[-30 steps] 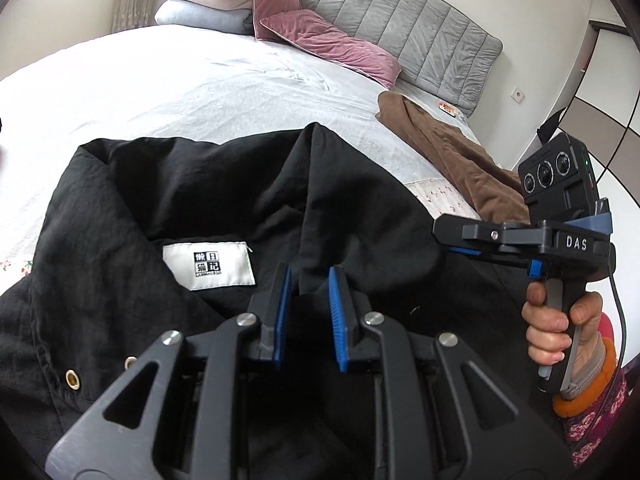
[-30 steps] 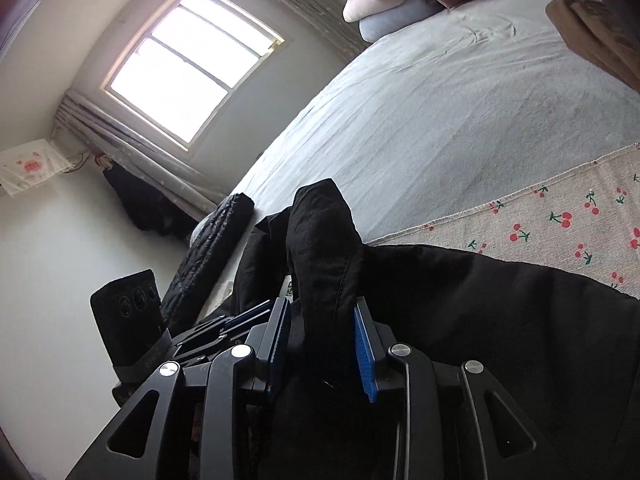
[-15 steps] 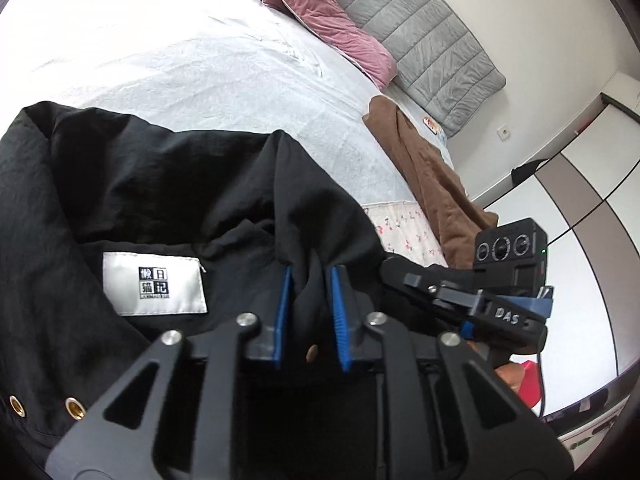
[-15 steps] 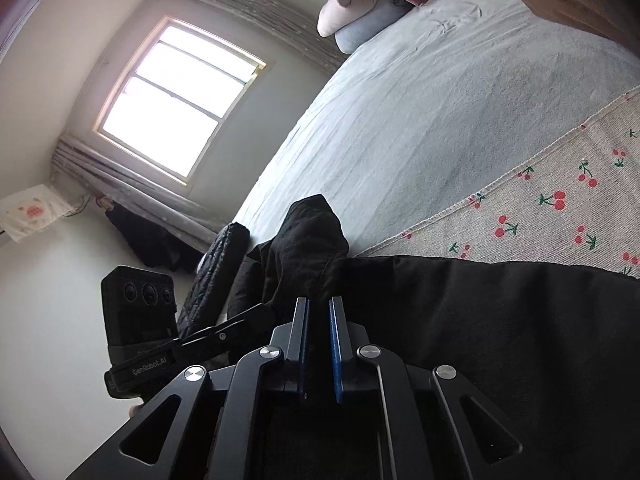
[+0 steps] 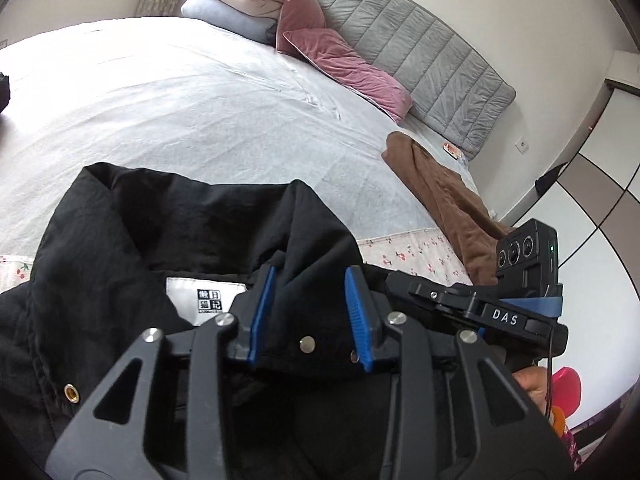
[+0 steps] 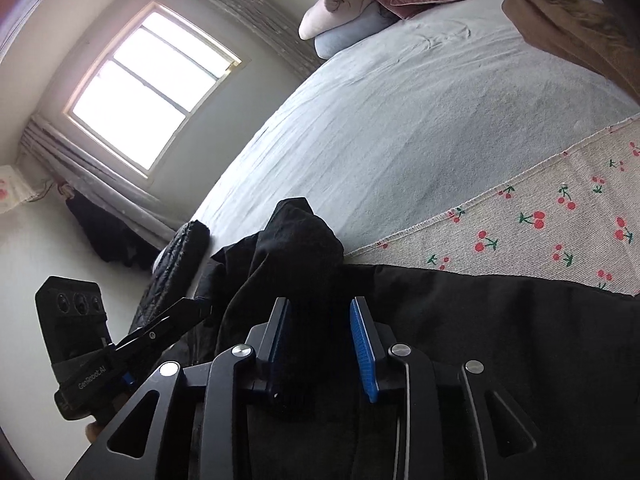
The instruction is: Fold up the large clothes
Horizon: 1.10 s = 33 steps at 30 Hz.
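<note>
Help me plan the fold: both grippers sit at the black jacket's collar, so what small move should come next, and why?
Probably draw both grippers back clear. The left gripper and right gripper have their jaws opening, a loose ridge of the black jacket standing between each pair, so they look like they are letting go on the bed.

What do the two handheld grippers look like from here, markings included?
Both are black linkage frames with silver rivets and ribbed blue pads. The left gripper shows as such; the right gripper too, with "DAS" lettering, a three-lens camera block and a thin cable. The left's handle reads "GenRobot.AI".
</note>
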### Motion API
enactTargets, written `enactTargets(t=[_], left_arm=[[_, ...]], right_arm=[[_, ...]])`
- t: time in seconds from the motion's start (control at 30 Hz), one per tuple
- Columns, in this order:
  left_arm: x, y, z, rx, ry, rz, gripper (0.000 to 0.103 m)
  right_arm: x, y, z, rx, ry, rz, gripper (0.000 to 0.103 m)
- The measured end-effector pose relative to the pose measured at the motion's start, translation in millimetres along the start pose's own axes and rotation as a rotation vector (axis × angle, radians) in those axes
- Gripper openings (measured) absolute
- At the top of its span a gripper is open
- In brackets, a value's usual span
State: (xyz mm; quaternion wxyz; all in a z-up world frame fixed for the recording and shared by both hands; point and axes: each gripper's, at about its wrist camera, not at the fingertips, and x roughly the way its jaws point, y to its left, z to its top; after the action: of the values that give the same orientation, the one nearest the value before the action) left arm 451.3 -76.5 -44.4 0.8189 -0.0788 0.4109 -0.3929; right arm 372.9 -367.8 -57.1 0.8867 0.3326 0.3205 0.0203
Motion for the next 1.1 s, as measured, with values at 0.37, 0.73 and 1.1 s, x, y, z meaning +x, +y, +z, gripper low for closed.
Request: enactTargets(t=[0.37, 0.73, 1.1], left_arm=[[42, 25, -22, -0.010, 0.012, 0.119, 0.045], [-55, -43, -56, 0.051, 0.047, 0.212, 0.091], [-165, -75, -121, -0.005, 0.082, 0.319, 0.093]], right_arm=[[4, -19, -14, -0.069, 0.019, -0.134, 0.055], [-98, 3, -46, -0.107, -0.018, -0.217, 0.072], [-245, -35, -109, -0.031, -0.092, -0.367, 0.081]])
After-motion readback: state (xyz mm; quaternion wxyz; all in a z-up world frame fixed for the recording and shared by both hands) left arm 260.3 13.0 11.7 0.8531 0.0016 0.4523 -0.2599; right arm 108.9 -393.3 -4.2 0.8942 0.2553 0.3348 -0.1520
